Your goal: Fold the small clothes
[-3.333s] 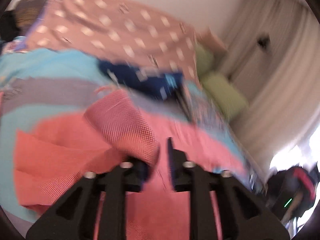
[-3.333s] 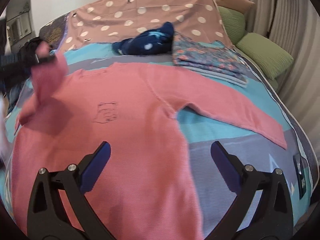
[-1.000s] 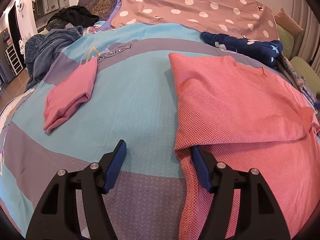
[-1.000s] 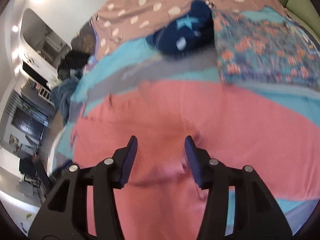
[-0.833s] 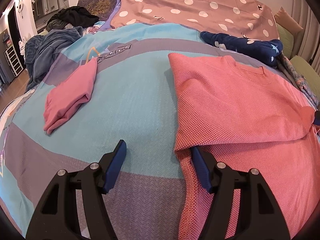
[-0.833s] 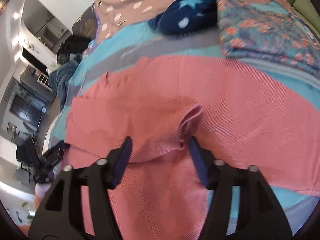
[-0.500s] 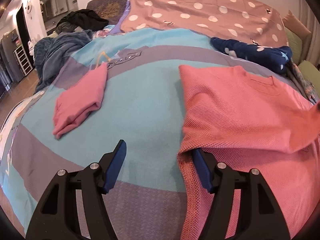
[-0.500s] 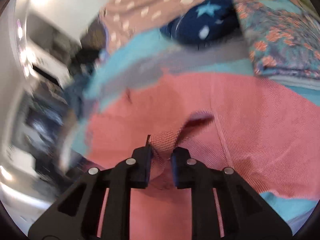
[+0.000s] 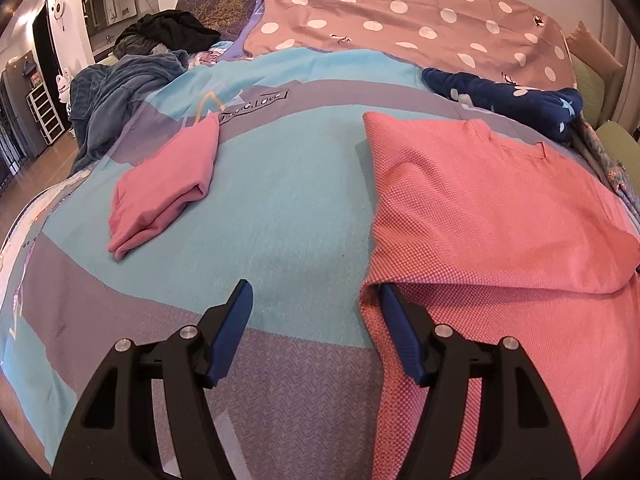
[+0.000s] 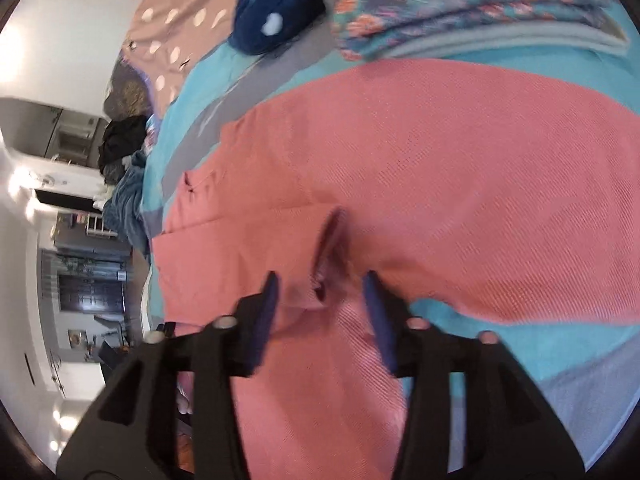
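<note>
Both tongs stood released: left gripper (image 9: 316, 312) beside the pink sweater (image 9: 500, 216); right gripper (image 10: 320, 304), jaws just reopened, straddled its folded sleeve cuff (image 10: 328, 264).

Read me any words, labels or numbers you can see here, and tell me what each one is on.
"...C. Love": inside a dark box printed on the bedspread; the letters before it are too blurred to read.
Small markings at the bedspread's left edge: too small to read.
Pink sweater: no text visible.
</note>
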`<state>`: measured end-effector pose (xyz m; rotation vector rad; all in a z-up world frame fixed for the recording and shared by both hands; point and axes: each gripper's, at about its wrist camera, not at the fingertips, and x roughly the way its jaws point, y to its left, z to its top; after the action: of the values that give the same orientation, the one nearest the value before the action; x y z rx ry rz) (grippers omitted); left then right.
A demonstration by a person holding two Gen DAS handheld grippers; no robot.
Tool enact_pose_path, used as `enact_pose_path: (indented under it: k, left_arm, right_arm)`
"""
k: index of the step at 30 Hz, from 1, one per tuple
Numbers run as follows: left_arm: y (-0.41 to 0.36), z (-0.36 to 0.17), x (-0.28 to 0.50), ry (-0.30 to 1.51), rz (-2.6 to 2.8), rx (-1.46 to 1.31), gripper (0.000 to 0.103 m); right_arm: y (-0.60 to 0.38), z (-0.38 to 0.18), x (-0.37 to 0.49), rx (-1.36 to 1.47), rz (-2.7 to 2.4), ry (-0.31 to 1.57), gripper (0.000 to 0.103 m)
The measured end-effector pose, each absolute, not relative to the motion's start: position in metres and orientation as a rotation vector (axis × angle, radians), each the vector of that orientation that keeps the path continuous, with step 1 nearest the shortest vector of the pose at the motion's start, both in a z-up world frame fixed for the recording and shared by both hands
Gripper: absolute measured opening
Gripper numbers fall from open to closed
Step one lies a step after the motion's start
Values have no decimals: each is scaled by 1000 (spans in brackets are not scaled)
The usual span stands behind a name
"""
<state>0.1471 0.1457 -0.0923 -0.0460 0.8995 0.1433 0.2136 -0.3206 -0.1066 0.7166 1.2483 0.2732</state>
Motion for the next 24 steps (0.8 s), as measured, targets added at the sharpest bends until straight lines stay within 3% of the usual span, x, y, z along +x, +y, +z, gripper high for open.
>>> enact_pose_path:
  k: [4, 5, 6, 8, 9, 16, 18, 20, 24]
  left_arm:
    - [136, -76, 131, 866, 127, -47, 67]
    - [129, -69, 124, 851, 99, -41, 67]
    - [119, -63, 117, 844, 54, -23, 67]
    - [93, -52, 105, 827, -61, 23, 66]
    - [79, -48, 101, 825, -134, 40, 66]
    - [-44, -52, 110, 836, -587, 190, 66]
    - [-71, -57, 120, 815, -582, 269, 66]
    - [-96, -61, 131, 773, -573, 366, 66]
    - [-130, -77, 149, 753, -554, 536, 65]
  right_arm:
    - [-313, -110, 234, 692, 262, 1245, 60]
    - [-310, -112, 240, 689, 264, 1249, 55]
    - [-307, -113, 244, 675, 260, 1247, 35]
    - [-303, -111, 249, 637, 264, 1234, 8]
    - [-303, -110, 249, 671, 305, 1225, 7]
    - [-315, -111, 269, 738, 235, 1211, 15]
    - [-315, -117, 279, 720, 241, 1224, 24]
    - [-315, -116, 285, 692, 248, 1205, 24]
    - [-312, -107, 285, 625, 268, 1157, 37]
